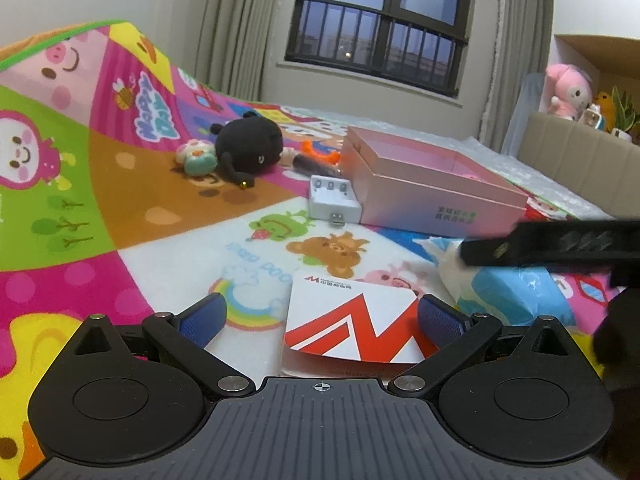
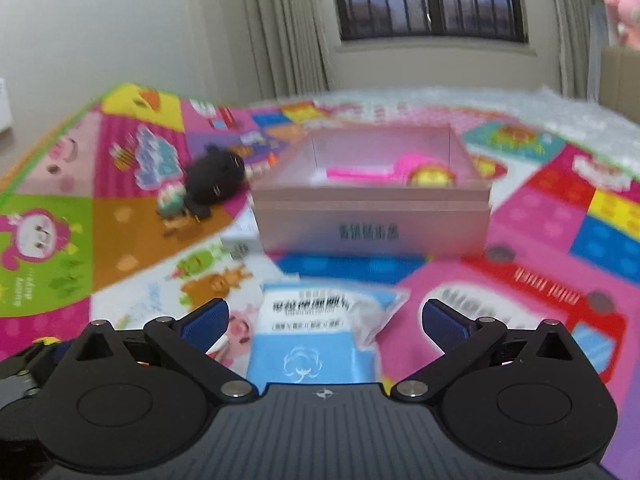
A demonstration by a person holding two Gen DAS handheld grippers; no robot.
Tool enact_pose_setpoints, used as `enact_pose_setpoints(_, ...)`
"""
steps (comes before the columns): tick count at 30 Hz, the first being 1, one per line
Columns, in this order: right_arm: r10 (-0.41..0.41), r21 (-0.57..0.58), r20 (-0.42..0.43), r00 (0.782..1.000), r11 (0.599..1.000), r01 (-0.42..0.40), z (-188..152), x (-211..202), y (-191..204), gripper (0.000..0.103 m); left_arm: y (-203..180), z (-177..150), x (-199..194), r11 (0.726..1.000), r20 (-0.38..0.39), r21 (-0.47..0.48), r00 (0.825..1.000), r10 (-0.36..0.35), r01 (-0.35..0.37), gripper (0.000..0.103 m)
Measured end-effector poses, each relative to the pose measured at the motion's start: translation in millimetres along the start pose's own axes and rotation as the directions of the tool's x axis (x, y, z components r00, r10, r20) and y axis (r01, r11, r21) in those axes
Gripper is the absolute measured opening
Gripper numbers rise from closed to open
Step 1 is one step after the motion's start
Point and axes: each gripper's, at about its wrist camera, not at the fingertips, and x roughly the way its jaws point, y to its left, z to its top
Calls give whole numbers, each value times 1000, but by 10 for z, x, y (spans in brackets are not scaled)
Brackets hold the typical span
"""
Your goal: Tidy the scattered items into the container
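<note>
My right gripper [image 2: 325, 316]: jaws spread wide, clasping nothing; the blue-and-white tissue pack [image 2: 316, 344] lies on the mat [image 2: 520, 248] between the fingers, untouched as far as the blur allows, long axis running away toward the pink box [image 2: 372, 216].

My left gripper [image 1: 320, 314]: jaws released, straddling a white card with a red zigzag [image 1: 352, 328], flat, near edge toward me.

Beyond: white battery charger [image 1: 334, 200] against the box's left side, plug end toward me; black plush [image 1: 248, 148] farther left.

Inside the box: pink toy [image 2: 360, 170].
</note>
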Motion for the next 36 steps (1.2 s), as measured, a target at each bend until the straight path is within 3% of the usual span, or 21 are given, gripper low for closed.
enact_pose_setpoints(1,14,10,-26,1000,1000,-13,-24,47,10,93,3,0,-2,1000,2,-2,1000,-2,2,103)
enact_pose_setpoints(3,20,3,-56,998,1000,-20,-70,57,41,65,4,-1,-5,1000,5,-4,1000,-6,6,103)
enact_pose_setpoints(4,-2,-7,-59,998,1000,2,-85,27,54,62,3,0,-5,1000,5,-4,1000,-9,9,103)
enact_pose_setpoints(8,-34,-7,-18,999,999,34,-108,-256,4,60,8,35,-29,999,-6,-3,999,-51,51,103)
enact_pose_setpoints(10,-51,-17,14,999,999,51,-141,-433,-31,60,-72,65,-59,996,-24,63,997,-67,68,103)
enact_pose_setpoints(13,-77,-41,48,996,996,79,-240,-654,-73,60,-264,79,-58,983,-46,180,999,-15,23,103)
enact_pose_setpoints(19,-71,-48,61,996,996,74,-418,-846,-128,60,-433,57,78,967,-110,254,992,55,-25,103)
enact_pose_setpoints(23,-64,-29,55,996,997,65,-489,-903,-198,60,-430,57,68,968,-113,245,991,75,-46,103)
enact_pose_setpoints(24,-63,-24,54,997,998,64,-503,-919,-218,60,-424,62,62,970,-113,237,991,77,-49,100)
enact_pose_setpoints(25,-63,-18,54,997,998,64,-516,-938,-237,60,-423,65,58,972,-119,231,990,71,-42,89)
enact_pose_setpoints(26,-63,-13,54,997,998,63,-527,-956,-254,60,-424,67,57,974,-128,225,990,62,-32,85)
enact_pose_setpoints(36,-14,-14,36,999,1000,14,-539,-1144,-334,60,-516,-4,-283,965,-120,262,993,1,30,84)
